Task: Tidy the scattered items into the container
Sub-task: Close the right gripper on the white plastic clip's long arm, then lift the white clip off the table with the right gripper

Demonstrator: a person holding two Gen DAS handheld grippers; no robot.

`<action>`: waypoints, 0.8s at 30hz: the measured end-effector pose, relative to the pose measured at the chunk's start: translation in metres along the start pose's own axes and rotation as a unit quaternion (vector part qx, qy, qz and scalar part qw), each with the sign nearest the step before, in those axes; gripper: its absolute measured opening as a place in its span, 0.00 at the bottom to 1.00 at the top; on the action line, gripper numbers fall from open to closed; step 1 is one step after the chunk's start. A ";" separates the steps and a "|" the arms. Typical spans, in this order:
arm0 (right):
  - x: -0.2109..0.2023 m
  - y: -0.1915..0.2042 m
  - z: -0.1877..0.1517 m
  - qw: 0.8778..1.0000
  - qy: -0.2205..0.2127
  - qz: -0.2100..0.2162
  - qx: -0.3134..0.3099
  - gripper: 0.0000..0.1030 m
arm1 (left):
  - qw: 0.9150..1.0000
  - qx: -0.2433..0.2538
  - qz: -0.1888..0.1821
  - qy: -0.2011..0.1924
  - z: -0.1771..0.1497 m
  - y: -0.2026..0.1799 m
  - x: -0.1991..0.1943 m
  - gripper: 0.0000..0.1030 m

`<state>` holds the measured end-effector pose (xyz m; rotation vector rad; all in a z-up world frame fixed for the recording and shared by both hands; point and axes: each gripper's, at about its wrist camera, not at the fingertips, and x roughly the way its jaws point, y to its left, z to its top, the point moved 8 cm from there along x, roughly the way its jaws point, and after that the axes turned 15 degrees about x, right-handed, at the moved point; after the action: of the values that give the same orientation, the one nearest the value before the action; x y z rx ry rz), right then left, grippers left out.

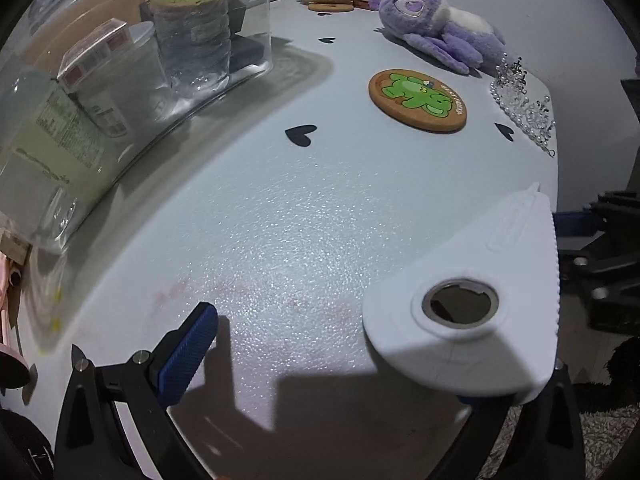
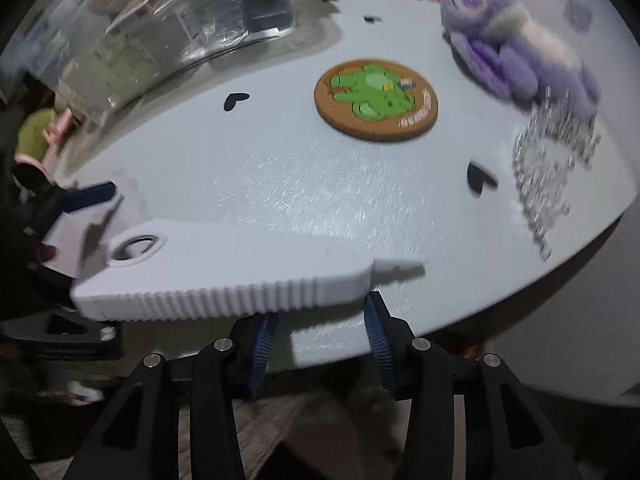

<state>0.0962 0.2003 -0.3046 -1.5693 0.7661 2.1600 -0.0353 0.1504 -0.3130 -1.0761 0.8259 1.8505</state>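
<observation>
White mask (image 2: 224, 272) above right gripper (image 2: 320, 332) — jaws parted, coaster (image 2: 376, 100) beyond

We look down along our right gripper (image 2: 320, 334), its blue-padded fingers (image 2: 262, 340) standing a little apart just under the ribbed edge of a flat white plastic piece (image 2: 240, 268) with a round hole near its left end. Whether the pads press on it we cannot tell. The other gripper (image 2: 86, 196) meets that piece at its far left. Beyond, on the pale blue table (image 2: 280, 184), lies a round coaster with a green frog (image 2: 375, 100); a purple plush toy (image 2: 516, 56) and a beaded tiara (image 2: 554, 176) sit to the right, blurred. A clear container (image 2: 168, 28) stands upper left, already holding things.
</observation>
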 end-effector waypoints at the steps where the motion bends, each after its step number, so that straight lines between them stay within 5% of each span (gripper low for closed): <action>1: -0.003 -0.001 -0.002 1.000 0.003 0.004 0.001 0.43 | 1.000 -0.001 0.000 0.000 -0.001 0.001 0.000 0.98; 5: -0.025 0.002 -0.010 0.998 -0.029 -0.008 -0.063 0.43 | 1.000 -0.008 -0.004 -0.002 -0.003 0.001 0.001 0.98; 8: -0.035 -0.002 -0.016 0.995 -0.037 -0.015 -0.089 0.61 | 1.000 -0.011 -0.005 -0.002 -0.003 0.002 0.003 0.98; 12: -0.038 -0.020 -0.003 0.992 0.002 0.101 0.080 0.62 | 1.000 -0.015 -0.005 -0.002 -0.005 0.004 0.004 0.98; 16: -0.021 -0.032 0.006 0.936 0.054 0.219 0.271 0.62 | 1.000 -0.017 -0.005 -0.001 -0.004 0.003 0.004 0.98; 23: 0.023 -0.017 0.003 0.847 0.134 0.302 0.416 0.62 | 1.000 -0.010 -0.004 0.001 -0.005 0.000 0.004 0.98; 24: 0.027 -0.015 0.002 0.839 0.140 0.306 0.428 0.51 | 1.000 -0.007 -0.003 0.001 -0.006 -0.001 0.004 0.98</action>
<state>0.0948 0.2128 -0.3326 -1.2088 2.1954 1.4713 -0.0339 0.1469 -0.3192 -1.0891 0.8099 1.8530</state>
